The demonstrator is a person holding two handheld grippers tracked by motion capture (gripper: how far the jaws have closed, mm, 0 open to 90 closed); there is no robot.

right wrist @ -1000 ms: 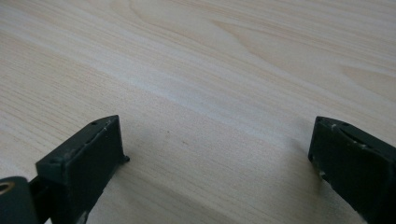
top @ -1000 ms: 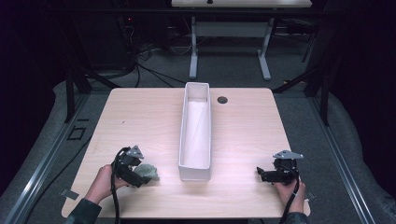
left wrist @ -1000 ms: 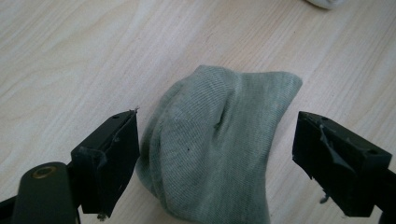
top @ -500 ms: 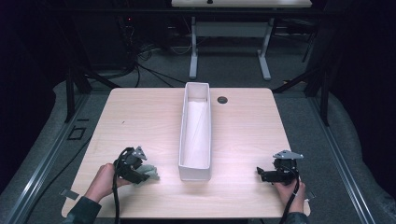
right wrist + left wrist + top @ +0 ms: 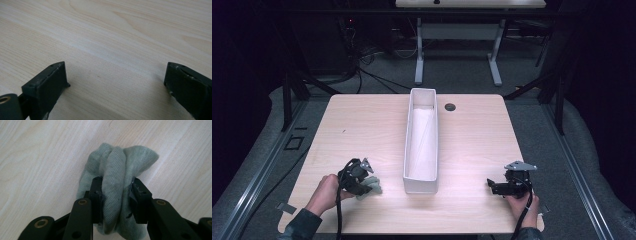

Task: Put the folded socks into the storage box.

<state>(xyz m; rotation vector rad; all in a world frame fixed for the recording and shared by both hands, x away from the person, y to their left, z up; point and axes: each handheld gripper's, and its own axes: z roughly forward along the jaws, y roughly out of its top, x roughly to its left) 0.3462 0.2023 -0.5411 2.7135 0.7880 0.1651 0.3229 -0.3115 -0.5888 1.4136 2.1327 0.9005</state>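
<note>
Left tool (image 5: 116, 192): the jaws have just been closing and now clamp a bunched grey-green cloth (image 5: 117, 170) between them. In the left gripper view, the cloth bulges up between the two black jaws in vertical folds. One loose corner spreads out beyond the jaw tips onto the wood. The fabric is a fine knit; its exact kind cannot be told.

Position of the cloth: in the high view, the cloth (image 5: 371, 187) lies on the worktop (image 5: 362, 130) near the front edge, on the person's left side. It sits to the left of the white bin (image 5: 421, 145), close to the bin's near end but apart from it. The left tool (image 5: 362, 181) is angled down onto the cloth, and the left hand (image 5: 326, 192) holds the tool from behind.

Right tool (image 5: 116, 82): the jaws stand wide apart with nothing between them. The right gripper view shows bare wood grain between the two jaw tips. In the high view, the right tool (image 5: 493, 186) rests low over the worktop near the front right corner, pointing left toward the bin, well apart from it. The right hand (image 5: 523, 202) grips it from the near side.

White bin: long, narrow, open at the top. It runs lengthwise down the middle of the worktop, from the far edge toward the person. A small dark round cap (image 5: 450, 107) sits in the worktop just beside the bin's far end.
</note>
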